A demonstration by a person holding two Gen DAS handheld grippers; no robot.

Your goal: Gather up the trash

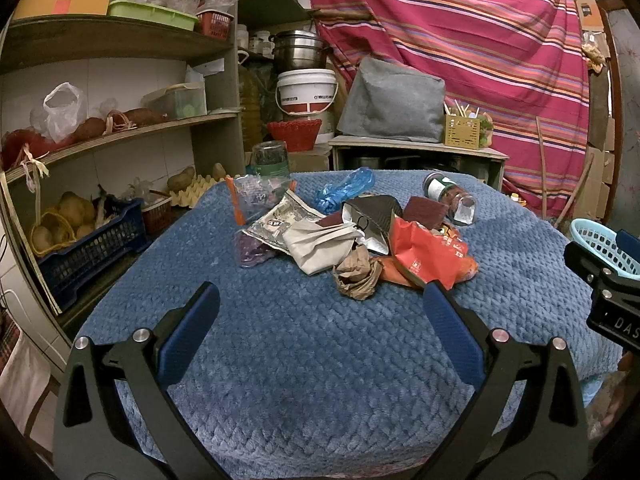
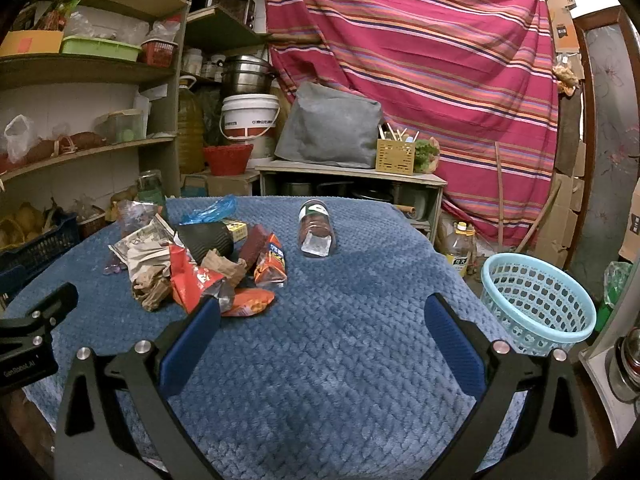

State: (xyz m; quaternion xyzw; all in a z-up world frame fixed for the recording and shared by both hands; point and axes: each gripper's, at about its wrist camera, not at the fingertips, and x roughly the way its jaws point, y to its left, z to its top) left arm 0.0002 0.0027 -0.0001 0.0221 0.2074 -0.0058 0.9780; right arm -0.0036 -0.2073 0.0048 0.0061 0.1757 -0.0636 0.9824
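Note:
A pile of trash lies on the blue quilted table (image 1: 304,360): a red snack wrapper (image 1: 428,254), crumpled brown paper (image 1: 358,274), a beige paper wad (image 1: 320,242), a blue plastic bag (image 1: 344,190) and a plastic jar (image 1: 450,196) on its side. My left gripper (image 1: 320,300) is open and empty, just short of the pile. My right gripper (image 2: 322,312) is open and empty, its left finger (image 2: 192,344) near the red wrapper (image 2: 192,280). The jar (image 2: 316,226) lies ahead of it. A light blue basket (image 2: 536,300) stands at the table's right edge.
Shelves (image 1: 112,128) with crates, bags and potatoes stand on the left. A low cabinet (image 1: 416,152) with a grey cover and a striped red cloth (image 1: 460,40) are behind the table. An oil bottle (image 2: 460,248) stands on the floor at the right.

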